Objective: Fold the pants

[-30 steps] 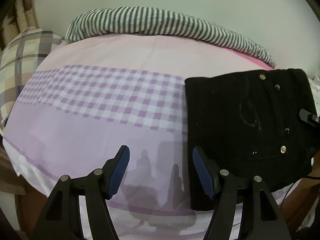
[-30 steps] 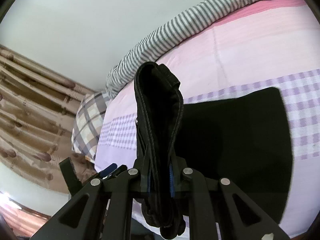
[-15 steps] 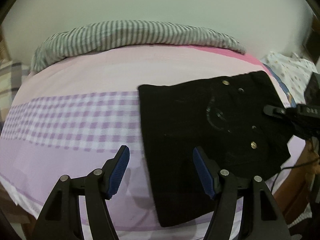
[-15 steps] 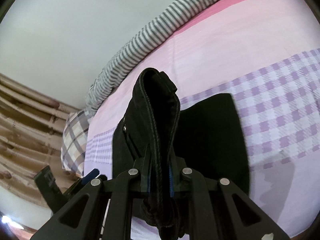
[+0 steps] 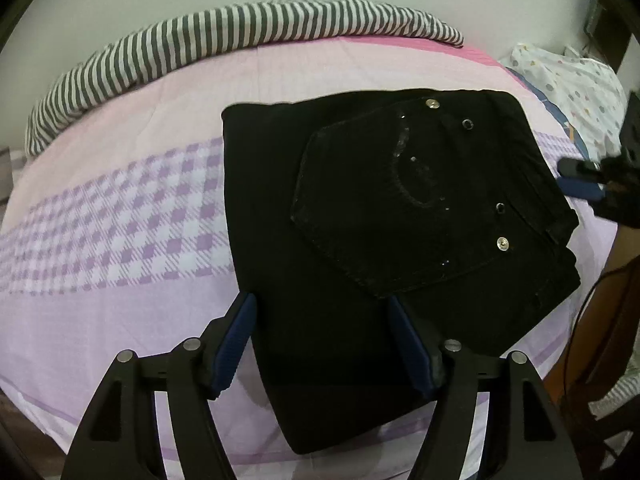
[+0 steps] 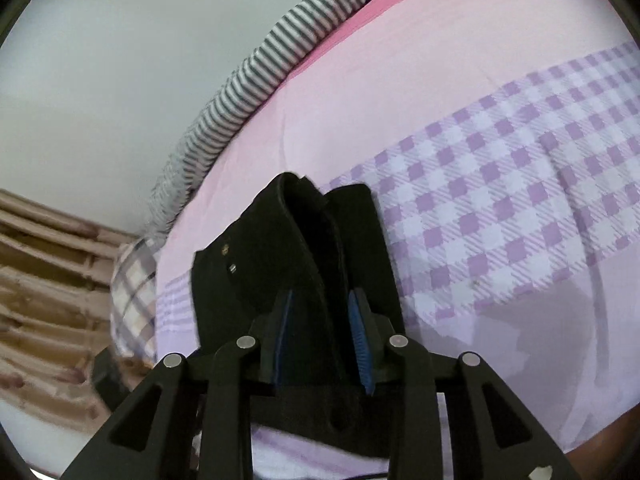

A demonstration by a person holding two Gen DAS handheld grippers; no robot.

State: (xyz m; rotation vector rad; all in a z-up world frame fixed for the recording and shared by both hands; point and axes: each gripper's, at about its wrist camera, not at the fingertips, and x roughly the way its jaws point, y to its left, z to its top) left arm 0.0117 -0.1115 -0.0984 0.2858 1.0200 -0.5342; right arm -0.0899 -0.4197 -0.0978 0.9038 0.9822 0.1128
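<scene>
One black pants [image 5: 360, 208], two metal rivets [image 5: 503, 243] on back pocket. One striped blanket [image 5: 224, 44]. One plaid pillow [image 6: 134, 280]. One bed [image 5: 120, 208]. Two tongs: left [image 5: 322, 344], right [image 6: 322, 340].

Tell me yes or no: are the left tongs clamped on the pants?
No, the left tongs stand wide open above the folded black pants, gripping nothing.

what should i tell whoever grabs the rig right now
Left gripper: open, holding nothing, hovering over the near edge of the black pants.
Right gripper: jaws partly apart, with the pants' waistband edge between them; whether they grip it is unclear.
Pants lie folded into a compact rectangle on the pink and purple checked bedsheet, back pocket up.
Left: let the waistband go, pull the right gripper clear, smooth the stack if needed.
</scene>
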